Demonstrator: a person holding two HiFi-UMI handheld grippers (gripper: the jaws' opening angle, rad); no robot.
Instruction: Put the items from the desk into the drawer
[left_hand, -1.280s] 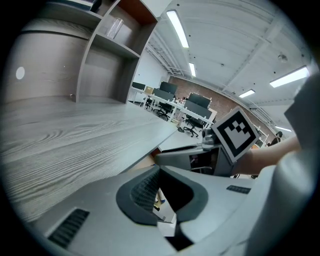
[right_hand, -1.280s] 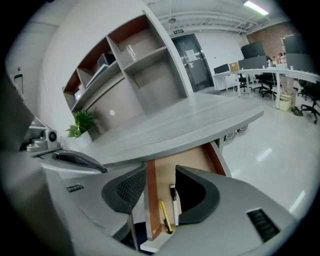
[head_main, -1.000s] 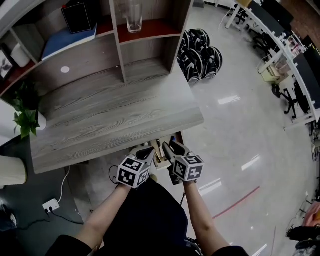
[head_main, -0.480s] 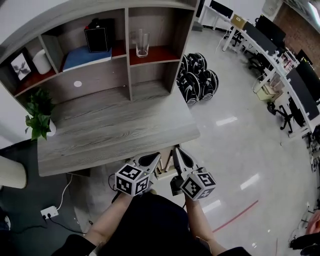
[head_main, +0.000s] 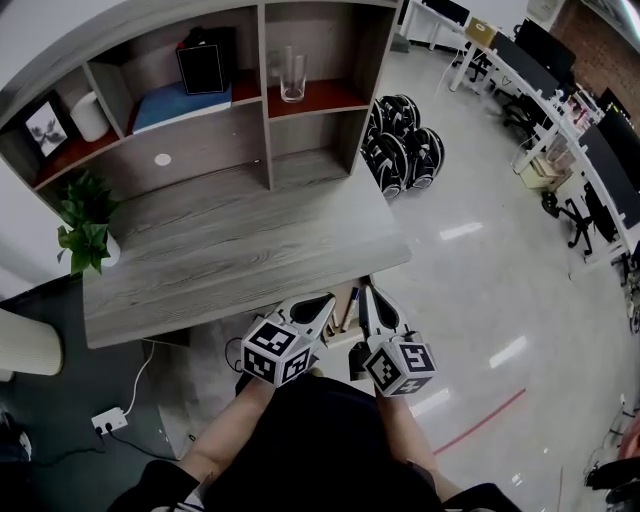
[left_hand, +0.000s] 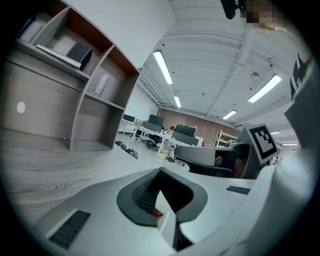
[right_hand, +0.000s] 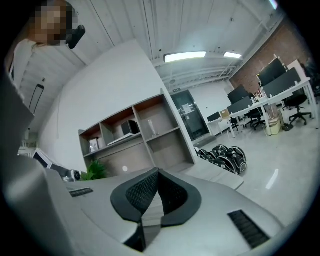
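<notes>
The grey wooden desk (head_main: 230, 250) has a bare top. Under its front edge a drawer (head_main: 338, 325) stands partly pulled out, mostly hidden by my grippers. Inside it a thin dark blue pen-like item (head_main: 347, 298) shows; the other contents are hidden. My left gripper (head_main: 325, 300) and right gripper (head_main: 362, 292) hover side by side just above the drawer, tips pointing at the desk edge. Both are shut with nothing between the pads. In the gripper views the left gripper (left_hand: 159, 172) and right gripper (right_hand: 157, 172) show their black pads pressed together.
Shelves at the desk's back hold a glass (head_main: 292, 75), a black box (head_main: 202, 68), a blue book (head_main: 180, 100), a picture frame (head_main: 44, 128) and a white cylinder (head_main: 90, 117). A potted plant (head_main: 85, 222) stands at the left end. Black helmets (head_main: 400, 145) and a power strip (head_main: 110, 420) lie on the floor.
The head view has tilted up, showing more of the shelves. Both grippers stay shut and close together at the desk's front edge, drawn slightly back toward me.
</notes>
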